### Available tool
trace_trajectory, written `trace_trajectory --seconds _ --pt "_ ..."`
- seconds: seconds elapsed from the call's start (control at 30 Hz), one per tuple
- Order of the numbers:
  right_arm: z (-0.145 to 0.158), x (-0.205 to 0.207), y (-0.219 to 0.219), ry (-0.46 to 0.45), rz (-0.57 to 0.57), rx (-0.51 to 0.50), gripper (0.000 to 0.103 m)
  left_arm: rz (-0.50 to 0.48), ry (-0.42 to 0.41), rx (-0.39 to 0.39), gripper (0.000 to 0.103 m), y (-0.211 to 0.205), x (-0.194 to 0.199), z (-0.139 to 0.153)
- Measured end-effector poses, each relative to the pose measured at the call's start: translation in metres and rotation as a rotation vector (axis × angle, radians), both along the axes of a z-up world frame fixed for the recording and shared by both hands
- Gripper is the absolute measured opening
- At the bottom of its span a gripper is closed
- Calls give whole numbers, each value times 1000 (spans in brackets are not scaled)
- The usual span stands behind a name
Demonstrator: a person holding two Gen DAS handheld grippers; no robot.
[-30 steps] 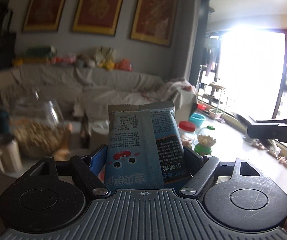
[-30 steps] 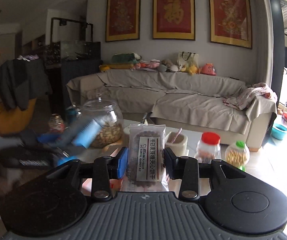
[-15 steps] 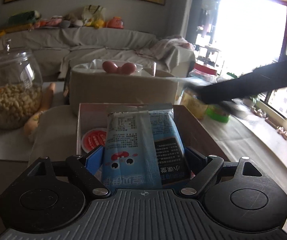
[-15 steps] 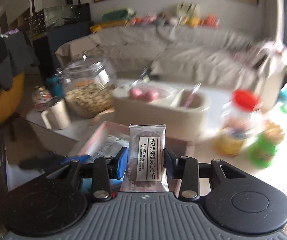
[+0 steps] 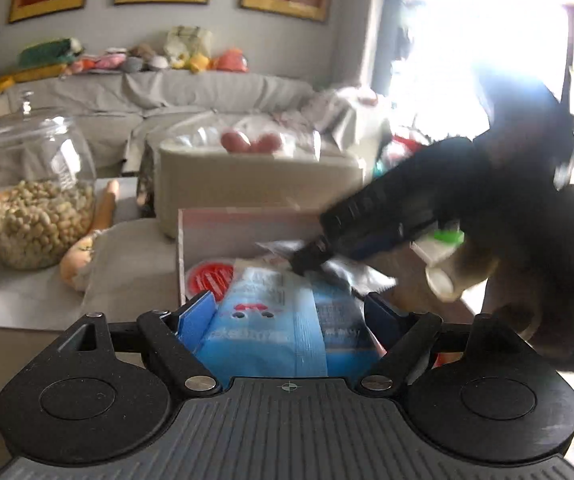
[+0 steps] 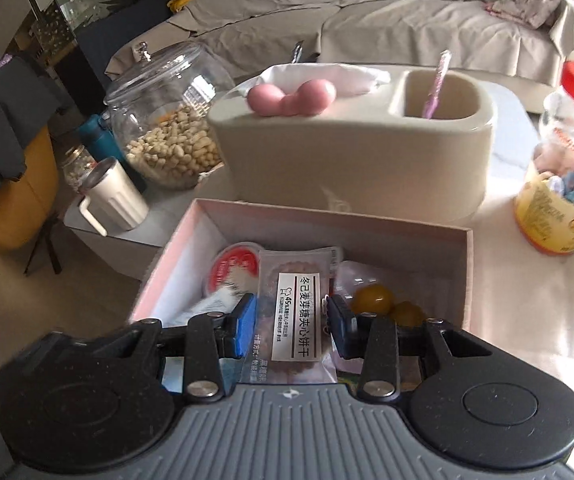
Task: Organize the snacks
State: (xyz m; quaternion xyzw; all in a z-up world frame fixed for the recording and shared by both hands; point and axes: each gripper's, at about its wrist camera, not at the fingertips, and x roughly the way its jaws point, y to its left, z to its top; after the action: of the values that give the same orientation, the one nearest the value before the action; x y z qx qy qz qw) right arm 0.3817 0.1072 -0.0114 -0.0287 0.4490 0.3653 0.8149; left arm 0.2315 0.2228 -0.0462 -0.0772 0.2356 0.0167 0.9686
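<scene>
Left wrist: left gripper [image 5: 287, 320] clamps blue snack packet [image 5: 283, 320] above near edge of pink box [image 5: 239, 220], right gripper crossing in blurred from the right; right wrist: right gripper [image 6: 291, 320] pinches clear biscuit packet [image 6: 295, 312] over same box [image 6: 467, 276] on the bench [image 6: 527, 320].

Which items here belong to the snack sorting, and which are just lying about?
Job:
- blue packet in left gripper
- biscuit packet in right gripper
- pink box
- red-lidded cup inside

Lying about:
- peanut jar
- tissue holder
- mug
</scene>
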Motion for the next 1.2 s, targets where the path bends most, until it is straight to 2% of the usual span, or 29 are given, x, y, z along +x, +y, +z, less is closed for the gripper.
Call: trace_trajectory --seconds 0.07,0.17,0.23,0.3,0.33,0.37,0.5,0.63,0.73,0.8,0.93,1.03,1.13,1.2 --pt "-2 8 -1 -4 -8 -13 39 13 -54 -37 86 4 -8 10" --pt "-3 11 -10 10 -6 15 43 20 -100 -148 86 16 -16 20" --pt "4 7 -22 4 3 61 44 31 -64 -227 83 24 -17 25" --pt "16 -4 -37 -35 14 106 52 15 -6 -263 72 24 -23 28" --pt "22 -12 -45 -63 15 119 58 10 19 -259 61 21 -27 28" --pt "28 -19 -53 -91 14 130 62 8 43 -243 56 16 -31 28" --pt "48 -46 -78 -167 7 154 62 8 103 -163 53 -2 -24 14" --pt "64 -73 -107 -165 -10 208 62 50 151 -108 51 -6 -1 -5" --pt "72 -102 -130 -181 -17 229 63 95 110 -114 51 -6 -3 -6" --pt "75 -124 -146 -202 -21 227 68 101 52 -149 51 -9 -20 5" --pt "73 -169 -169 -259 -38 194 73 103 -39 -112 51 -41 -78 38" --pt "65 -201 -185 -248 -62 193 75 102 -69 -78 51 -74 -130 54" --pt "51 -236 -196 -248 -74 186 76 110 -52 -27 50 -107 -173 54" --pt "40 -255 -200 -248 -89 170 76 102 -22 -38 45 -123 -195 47"
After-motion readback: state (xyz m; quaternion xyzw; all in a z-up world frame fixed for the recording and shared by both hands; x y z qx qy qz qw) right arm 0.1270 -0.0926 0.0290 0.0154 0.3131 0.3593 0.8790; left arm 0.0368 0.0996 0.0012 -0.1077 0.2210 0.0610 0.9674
